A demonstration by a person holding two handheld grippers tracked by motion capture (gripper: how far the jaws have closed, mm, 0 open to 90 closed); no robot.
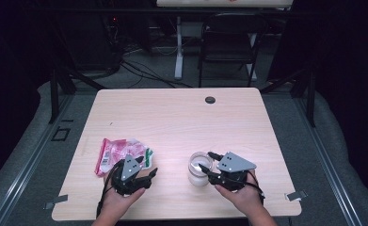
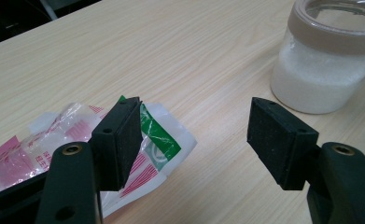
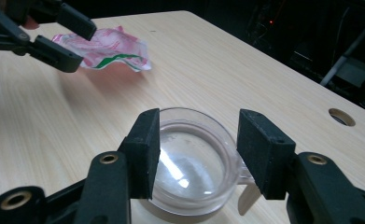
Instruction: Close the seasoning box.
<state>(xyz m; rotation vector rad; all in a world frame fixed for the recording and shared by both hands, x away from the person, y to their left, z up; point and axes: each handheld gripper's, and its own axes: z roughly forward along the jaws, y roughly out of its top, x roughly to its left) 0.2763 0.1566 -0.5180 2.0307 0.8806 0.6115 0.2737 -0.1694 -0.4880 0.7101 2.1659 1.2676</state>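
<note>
Straddling the clear lidded plastic jar of white powder (image 3: 189, 163), right gripper (image 3: 196, 156) is hanging w/ jaws spread, prob. to steady it; left gripper (image 2: 194, 135), jaws also released, is hovering beside the crumpled red-green plastic bag (image 2: 40, 144) on the pale wooden table (image 1: 181, 117).

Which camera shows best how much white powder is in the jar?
The left gripper view: the jar is seen side-on, powder filling its clear body. The right gripper view looks down on its clear lid; the high view shows it small.
</note>
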